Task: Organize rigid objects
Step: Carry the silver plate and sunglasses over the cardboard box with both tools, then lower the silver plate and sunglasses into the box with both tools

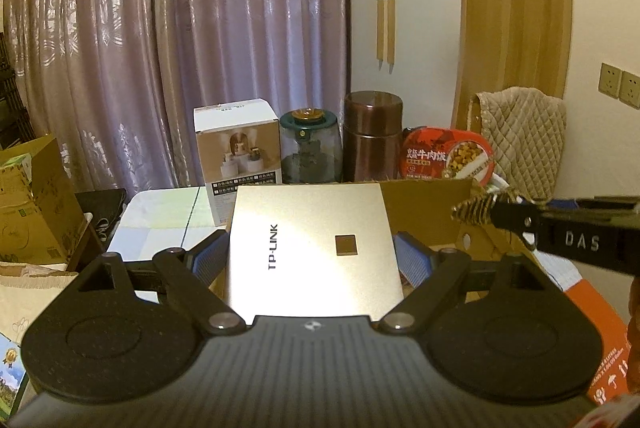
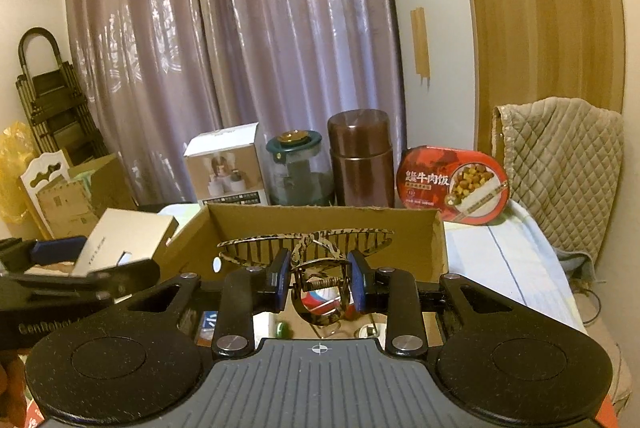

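Note:
My left gripper [image 1: 312, 256] is shut on a silver TP-LINK box [image 1: 312, 248] and holds it flat over the left edge of an open cardboard box [image 1: 424, 212]. The silver box also shows in the right wrist view [image 2: 124, 236], at the left. My right gripper [image 2: 320, 280] is shut on a tortoiseshell hair claw clip [image 2: 308, 248] by its handles, so its toothed jaws are spread. It hangs over the cardboard box [image 2: 320, 224]. In the left wrist view the clip [image 1: 476, 210] shows at the right, above the box.
Behind the cardboard box stand a white product box [image 2: 224, 168], a glass jar with a green lid [image 2: 296, 168], a brown canister [image 2: 360, 160] and a red beef-rice meal tub [image 2: 452, 184]. A quilted chair [image 2: 568, 164] is at the right. Cardboard cartons [image 1: 36, 204] sit at the left.

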`<state>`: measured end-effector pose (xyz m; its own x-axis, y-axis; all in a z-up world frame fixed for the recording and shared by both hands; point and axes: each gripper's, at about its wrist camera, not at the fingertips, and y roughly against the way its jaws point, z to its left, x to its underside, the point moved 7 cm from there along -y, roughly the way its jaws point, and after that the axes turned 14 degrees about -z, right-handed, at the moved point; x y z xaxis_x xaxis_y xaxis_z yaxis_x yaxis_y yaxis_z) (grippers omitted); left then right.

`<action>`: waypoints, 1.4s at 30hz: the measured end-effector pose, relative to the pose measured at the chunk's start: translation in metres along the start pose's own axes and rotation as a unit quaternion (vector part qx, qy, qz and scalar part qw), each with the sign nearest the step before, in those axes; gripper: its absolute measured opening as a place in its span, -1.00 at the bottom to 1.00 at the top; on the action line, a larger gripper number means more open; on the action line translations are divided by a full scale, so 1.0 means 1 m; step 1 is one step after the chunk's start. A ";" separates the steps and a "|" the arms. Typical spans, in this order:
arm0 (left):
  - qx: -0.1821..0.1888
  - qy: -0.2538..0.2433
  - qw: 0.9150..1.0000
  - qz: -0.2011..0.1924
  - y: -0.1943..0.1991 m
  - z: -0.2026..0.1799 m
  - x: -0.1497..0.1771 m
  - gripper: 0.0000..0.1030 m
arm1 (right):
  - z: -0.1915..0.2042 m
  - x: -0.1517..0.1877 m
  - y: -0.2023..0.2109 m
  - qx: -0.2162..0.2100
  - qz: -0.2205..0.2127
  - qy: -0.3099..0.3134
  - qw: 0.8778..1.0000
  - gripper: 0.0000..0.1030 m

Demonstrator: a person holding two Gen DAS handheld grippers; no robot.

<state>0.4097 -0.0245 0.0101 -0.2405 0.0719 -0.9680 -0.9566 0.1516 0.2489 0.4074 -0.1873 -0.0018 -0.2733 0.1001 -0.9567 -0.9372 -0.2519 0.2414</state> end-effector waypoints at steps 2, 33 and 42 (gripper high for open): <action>0.000 0.000 1.000 0.000 -0.005 0.002 -0.002 0.66 | -0.001 0.001 -0.003 0.002 0.001 -0.001 1.000 -0.48; -0.001 0.008 0.996 0.083 -0.076 0.023 0.054 0.66 | -0.009 0.035 -0.055 0.025 0.049 -0.004 0.998 -0.48; 0.003 0.000 0.996 0.094 -0.085 0.022 0.058 0.66 | -0.015 0.044 -0.062 0.032 0.061 0.003 0.998 -0.48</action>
<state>0.4804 -0.0117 -0.0669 -0.4158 0.0990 -0.9040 -0.8936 0.1405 0.4264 0.4570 -0.1818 -0.0619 -0.3842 0.0666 -0.9208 -0.9094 -0.1996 0.3650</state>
